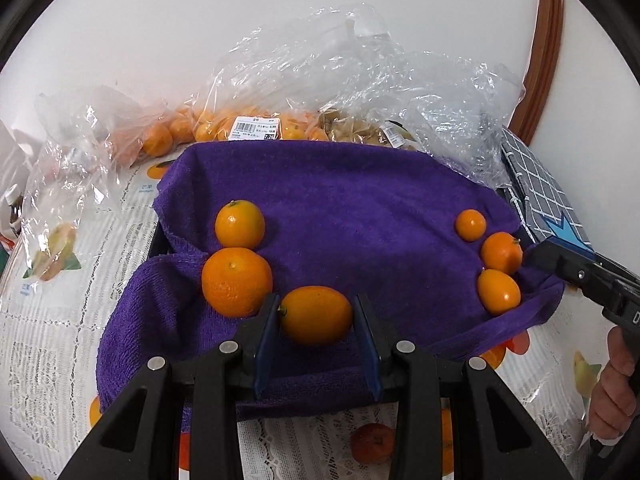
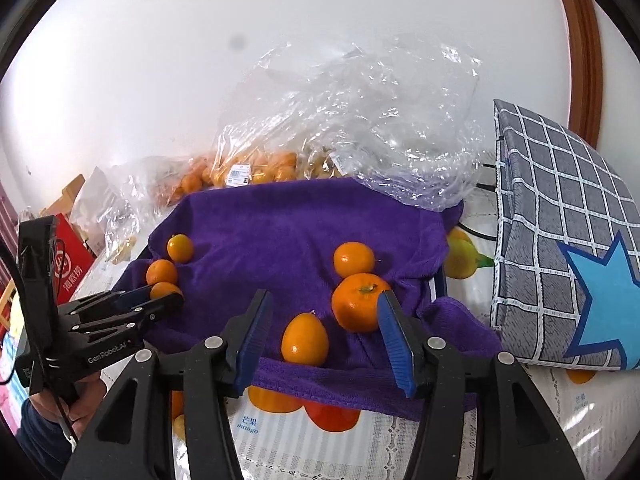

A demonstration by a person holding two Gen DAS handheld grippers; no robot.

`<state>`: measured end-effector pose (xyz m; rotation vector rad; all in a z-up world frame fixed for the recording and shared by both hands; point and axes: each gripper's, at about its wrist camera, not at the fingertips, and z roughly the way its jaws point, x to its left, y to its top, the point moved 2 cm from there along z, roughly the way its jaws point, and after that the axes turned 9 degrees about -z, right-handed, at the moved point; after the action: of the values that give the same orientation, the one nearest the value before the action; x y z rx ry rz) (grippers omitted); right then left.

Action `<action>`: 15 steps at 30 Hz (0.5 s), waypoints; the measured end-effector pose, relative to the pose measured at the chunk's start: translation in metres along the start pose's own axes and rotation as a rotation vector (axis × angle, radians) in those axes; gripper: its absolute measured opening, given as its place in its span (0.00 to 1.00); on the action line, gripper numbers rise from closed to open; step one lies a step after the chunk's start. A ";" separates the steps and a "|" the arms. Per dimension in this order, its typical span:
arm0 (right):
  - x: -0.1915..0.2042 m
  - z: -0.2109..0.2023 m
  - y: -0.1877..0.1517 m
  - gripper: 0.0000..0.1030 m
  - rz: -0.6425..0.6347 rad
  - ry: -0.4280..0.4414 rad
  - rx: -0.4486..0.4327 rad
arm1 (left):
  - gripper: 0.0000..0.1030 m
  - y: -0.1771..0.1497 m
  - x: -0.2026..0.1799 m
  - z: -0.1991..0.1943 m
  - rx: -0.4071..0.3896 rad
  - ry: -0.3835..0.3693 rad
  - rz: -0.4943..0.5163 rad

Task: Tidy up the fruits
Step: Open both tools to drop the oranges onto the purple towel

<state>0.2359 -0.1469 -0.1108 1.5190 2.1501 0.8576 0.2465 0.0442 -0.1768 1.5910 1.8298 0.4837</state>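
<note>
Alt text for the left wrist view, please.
The left gripper clamps an oval orange fruit over a purple towel holding five more orange fruits; clear bags of fruit sit behind.

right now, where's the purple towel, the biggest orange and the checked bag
purple towel (image 1: pixel 360 200), left wrist view, bare middle of the cloth
biggest orange (image 1: pixel 236 282), left wrist view, centre of its peel
checked bag (image 2: pixel 560 184), right wrist view, grey checked side panel
</note>
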 end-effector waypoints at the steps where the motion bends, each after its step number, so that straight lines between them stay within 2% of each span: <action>1: 0.002 -0.001 0.000 0.53 -0.010 0.004 -0.004 | 0.34 0.000 0.001 0.000 -0.001 -0.004 -0.002; 4: 0.007 -0.004 0.000 0.58 -0.041 -0.004 -0.019 | 0.35 0.002 0.004 -0.004 -0.013 -0.029 -0.020; 7: 0.014 -0.007 0.000 0.59 -0.089 -0.007 -0.019 | 0.44 0.004 0.005 -0.011 -0.049 -0.060 -0.043; 10: 0.019 -0.018 -0.001 0.59 -0.118 -0.041 -0.068 | 0.48 0.004 0.005 -0.022 -0.105 -0.087 -0.046; 15: 0.017 -0.037 -0.011 0.59 -0.075 -0.074 -0.082 | 0.48 0.003 0.010 -0.042 -0.205 -0.087 -0.075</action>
<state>0.1993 -0.1435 -0.0894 1.3993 2.0792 0.8398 0.2189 0.0603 -0.1470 1.3797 1.7094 0.5412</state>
